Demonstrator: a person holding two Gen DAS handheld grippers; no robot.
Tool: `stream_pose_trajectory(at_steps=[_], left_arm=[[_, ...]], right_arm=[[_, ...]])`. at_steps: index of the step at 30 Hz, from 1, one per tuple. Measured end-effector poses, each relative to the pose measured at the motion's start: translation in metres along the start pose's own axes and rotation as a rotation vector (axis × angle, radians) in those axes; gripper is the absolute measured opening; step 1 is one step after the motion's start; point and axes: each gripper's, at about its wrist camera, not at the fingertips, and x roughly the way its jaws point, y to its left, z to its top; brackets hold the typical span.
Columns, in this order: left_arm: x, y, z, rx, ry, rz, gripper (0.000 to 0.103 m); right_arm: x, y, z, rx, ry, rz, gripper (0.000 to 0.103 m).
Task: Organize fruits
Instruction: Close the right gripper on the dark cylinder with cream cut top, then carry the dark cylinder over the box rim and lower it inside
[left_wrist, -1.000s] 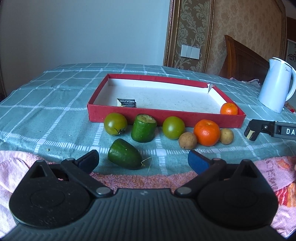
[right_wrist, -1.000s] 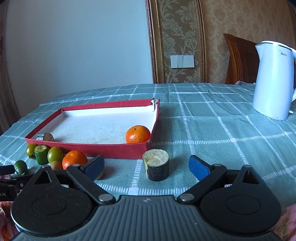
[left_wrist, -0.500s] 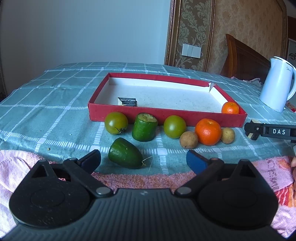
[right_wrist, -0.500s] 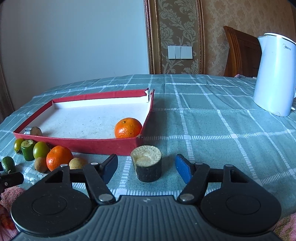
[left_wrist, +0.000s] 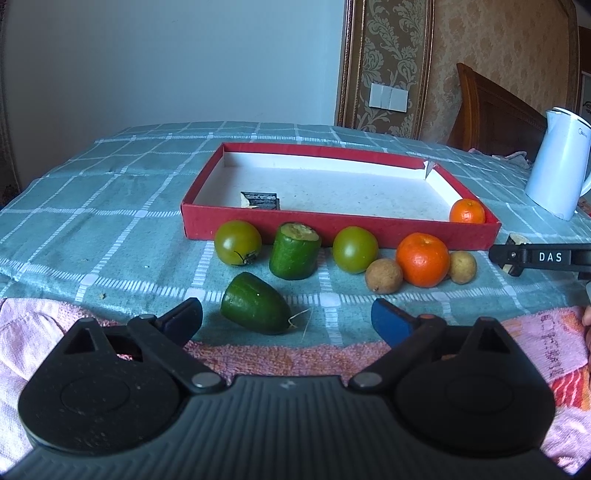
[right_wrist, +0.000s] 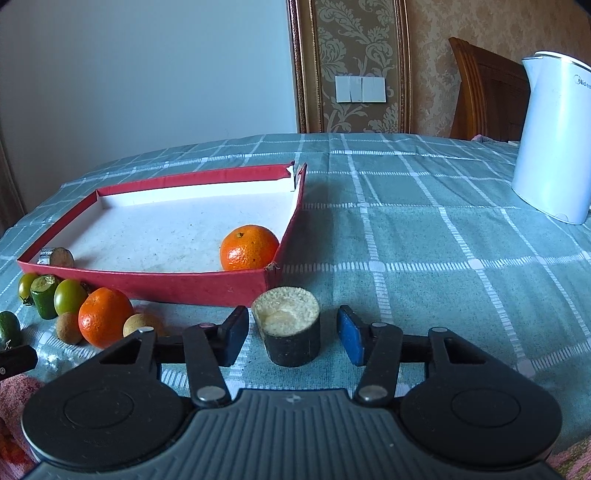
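The red tray (right_wrist: 207, 286) blocks the way straight ahead of the dark cut stump (right_wrist: 290, 325); its floor lies mostly bare beyond the orange (right_wrist: 249, 248). Rightward the tabletop (right_wrist: 424, 229) runs open up to the white kettle (right_wrist: 557, 140). Fruit crowds the tray's near wall.

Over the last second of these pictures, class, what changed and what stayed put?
The right gripper came forward around the upright dark stump, its jaws closing; small gaps remain, so no grip yet. The left gripper, the red tray and the other fruit kept their places.
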Motion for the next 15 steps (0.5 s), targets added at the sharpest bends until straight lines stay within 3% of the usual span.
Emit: stream_pose_trajectory(at_steps=[6, 8, 15], left_arm=[[-0.0001, -0.0008, -0.0004, 0.005, 0.000, 0.018, 0.098], [-0.0002, -0.0006, -0.0005, 0.003, -0.001, 0.022, 0.098], [-0.0003, -0.0012, -0.0008, 0.008, 0.003, 0.033, 0.100]], right_arm=[[0.0002, -0.0003, 0.0000, -0.001, -0.001, -0.010, 0.044], [-0.0005, 0.0003, -0.0004, -0.001, -0.005, -0.004, 0.033], [-0.0021, -0.0026, -0.0008, 0.015, -0.011, 0.000, 0.033]])
